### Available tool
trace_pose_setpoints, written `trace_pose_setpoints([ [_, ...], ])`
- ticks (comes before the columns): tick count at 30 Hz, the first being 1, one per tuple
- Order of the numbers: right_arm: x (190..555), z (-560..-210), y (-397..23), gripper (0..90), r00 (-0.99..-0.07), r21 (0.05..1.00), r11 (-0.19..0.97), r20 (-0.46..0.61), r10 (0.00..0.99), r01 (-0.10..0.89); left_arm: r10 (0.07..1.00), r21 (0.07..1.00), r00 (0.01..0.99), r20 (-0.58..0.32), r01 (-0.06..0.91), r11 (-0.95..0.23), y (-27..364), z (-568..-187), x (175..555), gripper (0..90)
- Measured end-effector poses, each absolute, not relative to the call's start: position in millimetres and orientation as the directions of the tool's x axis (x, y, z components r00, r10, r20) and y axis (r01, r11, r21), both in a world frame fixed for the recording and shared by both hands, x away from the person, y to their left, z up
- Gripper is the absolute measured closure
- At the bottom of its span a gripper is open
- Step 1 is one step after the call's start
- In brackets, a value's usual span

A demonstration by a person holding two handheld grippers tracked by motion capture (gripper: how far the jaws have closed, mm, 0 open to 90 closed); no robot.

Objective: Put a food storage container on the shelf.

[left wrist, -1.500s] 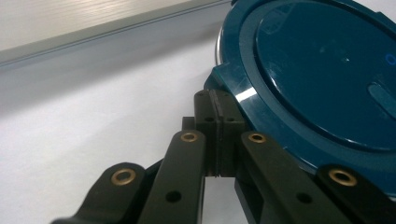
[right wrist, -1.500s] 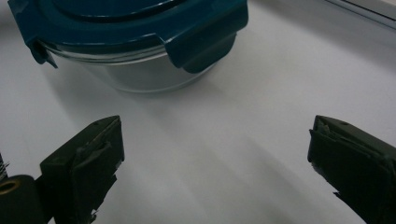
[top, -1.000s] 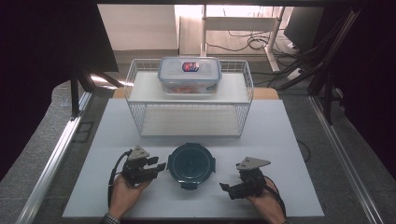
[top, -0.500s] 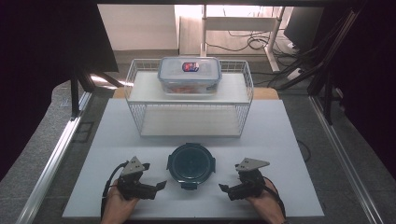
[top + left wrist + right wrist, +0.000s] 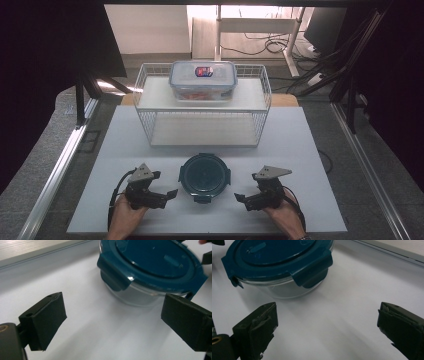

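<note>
Resting on the white table (image 5: 310, 150), left gripper (image 5: 167, 195), jaws just opened wide, nothing between them. Round glass container (image 5: 205, 173), teal lid seemingly clipped shut, midway between both grippers. Right gripper (image 5: 241, 198) likewise spread wide, empty, near the container.

High view: overhead, facing fwd/down. Both tool views: low, close, share teal-lidded container (image 5: 205, 173) (image 5: 150, 267) (image 5: 279, 265).

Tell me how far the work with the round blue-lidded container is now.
Little looks done: the round container stands on the table with its blue lid on. In hand: the left gripper and right gripper flank it, both open; the left's fingers have just been opening, with nothing between them. Gripping it is left, likely.
</note>
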State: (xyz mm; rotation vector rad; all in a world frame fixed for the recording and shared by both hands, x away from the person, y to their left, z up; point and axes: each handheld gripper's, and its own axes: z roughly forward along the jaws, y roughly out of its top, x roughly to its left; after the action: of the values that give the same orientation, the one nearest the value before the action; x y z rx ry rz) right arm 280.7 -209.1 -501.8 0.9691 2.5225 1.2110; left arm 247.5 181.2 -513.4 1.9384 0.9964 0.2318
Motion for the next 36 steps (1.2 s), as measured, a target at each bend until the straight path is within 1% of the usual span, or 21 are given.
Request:
trace_pose_setpoints([
  [1, 283.3, -497.8, -205.6, 2.9, -0.773, 0.737, 0.461, 0.13, 0.621, 0.495, 0.73, 0.785, 0.641, -0.235, 0.568, -0.246, 180.7, -510.8, 251.3, 2.9],
  [5, 286.8, -492.1, -198.6, 1.0, -0.771, 0.731, 0.47, 0.119, 0.626, 0.495, 0.722, 0.781, 0.641, -0.261, 0.579, -0.232, 179.7, -507.2, 257.8, 3.1],
  [8, 291.3, -487.9, -192.4, 0.0, -0.771, 0.724, 0.465, 0.142, 0.621, 0.509, 0.711, 0.778, 0.654, -0.259, 0.578, -0.249, 175.7, -502.6, 263.5, 3.6],
  [9, 294.2, -486.2, -188.3, 0.0, -0.769, 0.71, 0.463, 0.173, 0.616, 0.53, 0.696, 0.778, 0.667, -0.266, 0.575, -0.253, 172.1, -500.4, 267.0, 3.6],
  [13, 299.9, -482.9, -182.2, 0.4, -0.757, 0.687, 0.453, 0.222, 0.615, 0.569, 0.678, 0.773, 0.686, -0.265, 0.571, -0.277, 164.7, -498.4, 272.8, 4.5],
  [16, 308.8, -479.6, -175.4, 3.4, -0.748, 0.677, 0.44, 0.255, 0.612, 0.591, 0.658, 0.763, 0.705, -0.265, 0.571, -0.304, 155.6, -498.1, 281.1, 3.8],
  [17, 314.9, -479.7, -169.4, 5.7, -0.747, 0.67, 0.436, 0.275, 0.605, 0.6, 0.646, 0.753, 0.707, -0.288, 0.584, -0.304, 150.1, -499.8, 287.9, 3.5],
  [18, 314.9, -479.7, -169.4, 5.7, -0.747, 0.67, 0.436, 0.275, 0.605, 0.6, 0.646, 0.753, 0.707, -0.288, 0.584, -0.304, 150.1, -499.8, 287.9, 3.4],
  [19, 320.1, -482.6, -163.0, 6.5, -0.746, 0.654, 0.44, 0.301, 0.595, 0.615, 0.634, 0.735, 0.704, -0.318, 0.606, -0.304, 144.9, -503.1, 294.5, 3.3],
  [22, 324.1, -487.2, -158.5, 7.4, -0.743, 0.639, 0.445, 0.322, 0.587, 0.628, 0.618, 0.72, 0.704, -0.35, 0.624, -0.303, 141.9, -507.8, 300.0, 3.2],
  [23, 328.3, -492.6, -157.2, 7.8, -0.736, 0.62, 0.443, 0.359, 0.574, 0.648, 0.585, 0.705, 0.702, -0.407, 0.649, -0.288, 141.6, -512.2, 303.7, 3.8],
  [24, 328.3, -492.6, -157.2, 7.8, -0.736, 0.62, 0.443, 0.359, 0.574, 0.648, 0.585, 0.705, 0.702, -0.407, 0.649, -0.288, 141.6, -512.2, 303.7, 5.2],
  [25, 332.0, -496.5, -159.0, 11.5, -0.719, 0.596, 0.428, 0.426, 0.549, 0.679, 0.559, 0.694, 0.703, -0.439, 0.661, -0.286, 141.7, -513.7, 303.9, 8.1],
  [26, 332.0, -496.5, -159.0, 11.5, -0.719, 0.596, 0.428, 0.426, 0.549, 0.679, 0.559, 0.694, 0.703, -0.439, 0.661, -0.286, 141.7, -513.7, 303.9, 7.6],
  [28, 333.5, -498.2, -161.3, 19.0, -0.708, 0.581, 0.419, 0.471, 0.526, 0.698, 0.563, 0.688, 0.694, -0.448, 0.67, -0.278, 143.5, -513.2, 303.3, 8.9],
  [29, 333.4, -498.5, -162.7, 22.3, -0.699, 0.566, 0.419, 0.498, 0.512, 0.71, 0.564, 0.682, 0.686, -0.46, 0.68, -0.27, 146.3, -512.8, 303.8, 15.5],
  [30, 333.4, -498.5, -162.7, 22.3, -0.699, 0.566, 0.419, 0.498, 0.512, 0.71, 0.564, 0.674, 0.671, -0.48, 0.694, -0.253, 149.6, -512.9, 304.0, 15.5],
  [31, 334.0, -497.8, -163.9, 25.0, -0.686, 0.557, 0.408, 0.513, 0.516, 0.723, 0.557, 0.665, 0.654, -0.512, 0.712, -0.225, 155.7, -513.7, 303.2, 22.6],
  [33, 335.8, -497.0, -167.2, 30.7, -0.671, 0.55, 0.391, 0.54, 0.508, 0.738, 0.551, 0.649, 0.634, -0.542, 0.733, -0.204, 161.9, -513.8, 301.2, 28.3],
  [34, 335.8, -497.0, -167.2, 30.7, -0.671, 0.55, 0.391, 0.54, 0.508, 0.738, 0.551, 0.649, 0.634, -0.542, 0.733, -0.204, 161.9, -513.8, 301.2, 30.7],
  [36, 337.0, -496.7, -170.7, 36.7, -0.649, 0.532, 0.374, 0.581, 0.492, 0.76, 0.546, 0.634, 0.615, -0.569, 0.751, -0.185, 166.4, -514.7, 297.9, 32.1],
])
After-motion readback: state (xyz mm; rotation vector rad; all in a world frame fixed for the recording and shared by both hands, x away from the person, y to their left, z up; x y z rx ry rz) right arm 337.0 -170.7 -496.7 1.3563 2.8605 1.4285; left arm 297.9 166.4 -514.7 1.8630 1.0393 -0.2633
